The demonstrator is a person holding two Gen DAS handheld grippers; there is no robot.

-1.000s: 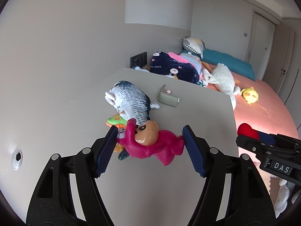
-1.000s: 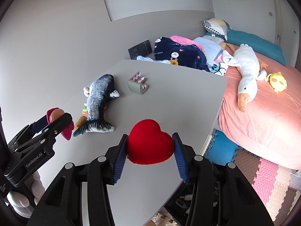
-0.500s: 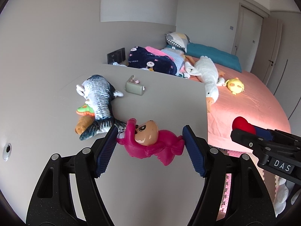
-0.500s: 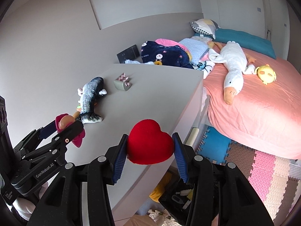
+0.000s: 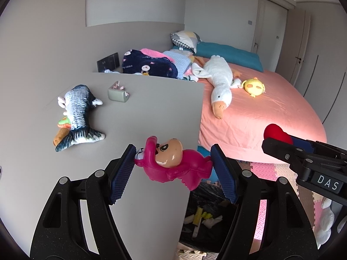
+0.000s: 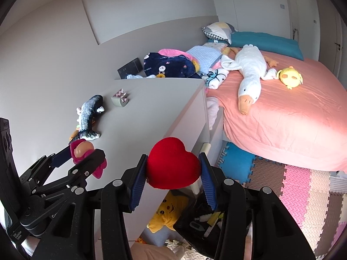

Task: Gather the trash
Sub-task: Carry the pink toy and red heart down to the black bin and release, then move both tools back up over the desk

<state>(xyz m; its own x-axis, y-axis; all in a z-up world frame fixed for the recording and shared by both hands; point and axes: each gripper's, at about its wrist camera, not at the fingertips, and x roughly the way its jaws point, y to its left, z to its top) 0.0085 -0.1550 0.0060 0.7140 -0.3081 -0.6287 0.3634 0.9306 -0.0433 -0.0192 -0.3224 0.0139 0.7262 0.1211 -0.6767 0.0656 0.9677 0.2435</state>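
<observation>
**Two toys carried toward the bin**

On the table [image 5: 151, 112], toward its left edge, a plush fish [image 5: 78, 114] lies, with a small grey holder [image 5: 118, 94] near the far edge; both are untouched. The left tongs [image 5: 173, 166] are part-open and clamped on a pink figure [image 5: 171, 162], held in the air over the table's right edge. The right tongs [image 6: 172, 166], narrower set, grip a red heart [image 6: 173, 163] just past that same edge. Below, on the floor beside the table, a black bin bag [image 6: 195, 223] stands open with scraps inside.

The step in hand looks like the carry to the bag. To do it well, I would bring each toy squarely above the bag's mouth before letting go, lower both tongs so nothing bounces off the rim, and release one at a time. The figure is pinched at its ends and could swivel, so a level, steady wrist would help.
</observation>
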